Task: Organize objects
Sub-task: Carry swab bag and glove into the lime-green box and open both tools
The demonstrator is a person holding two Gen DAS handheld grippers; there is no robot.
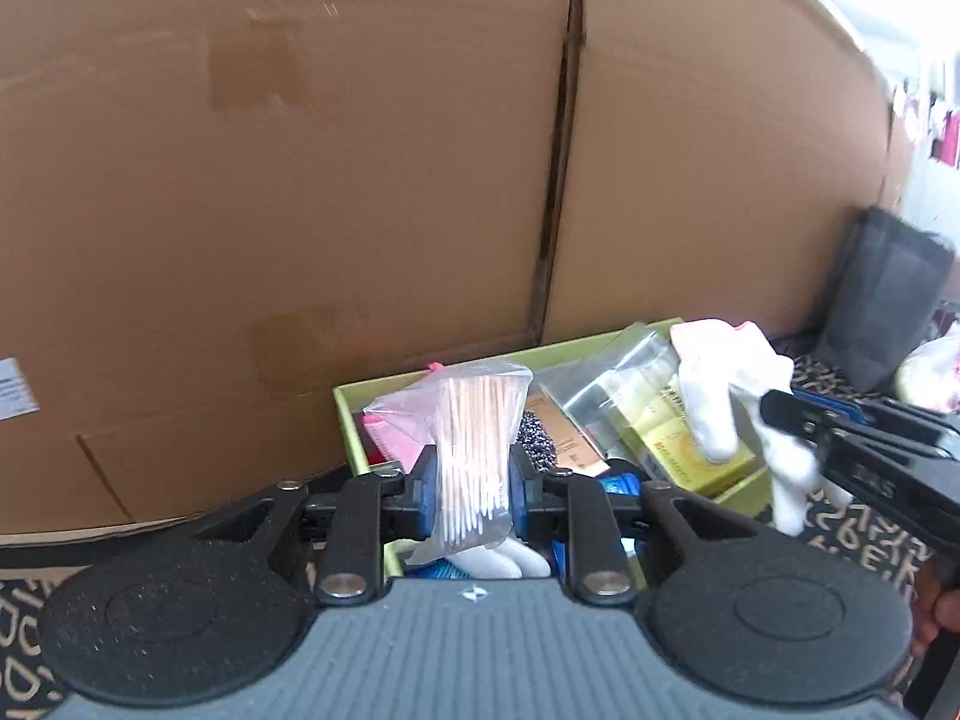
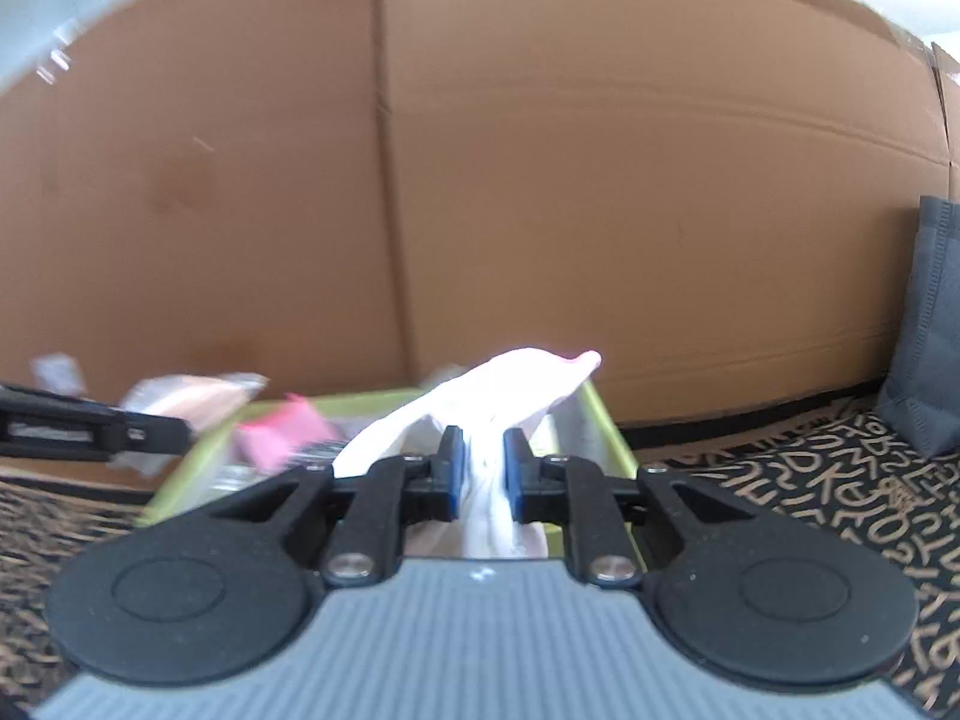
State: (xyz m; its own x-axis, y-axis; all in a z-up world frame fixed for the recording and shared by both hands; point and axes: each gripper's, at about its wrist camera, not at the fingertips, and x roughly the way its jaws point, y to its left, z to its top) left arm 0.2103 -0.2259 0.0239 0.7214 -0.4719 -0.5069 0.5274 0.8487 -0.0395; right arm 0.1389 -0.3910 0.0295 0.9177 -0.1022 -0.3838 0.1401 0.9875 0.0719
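Observation:
My left gripper [image 1: 469, 483] is shut on a clear bag of cotton swabs [image 1: 474, 450] and holds it above a lime-green box [image 1: 354, 420]. The box holds a pink item [image 1: 390, 441], a brown packet [image 1: 564, 438], a yellow box in clear wrap [image 1: 654, 420] and other small things. My right gripper [image 2: 483, 474] is shut on a white sock [image 2: 516, 384] and holds it over the green box [image 2: 606, 426]. In the left wrist view the right gripper [image 1: 774, 414] comes in from the right with the sock [image 1: 732, 384] hanging from it.
A large cardboard box [image 1: 300, 180] stands close behind the green box. A dark grey fabric bag [image 1: 882, 306] stands at the right, also in the right wrist view [image 2: 930, 324]. The surface is a black cloth with tan letters [image 2: 810, 480].

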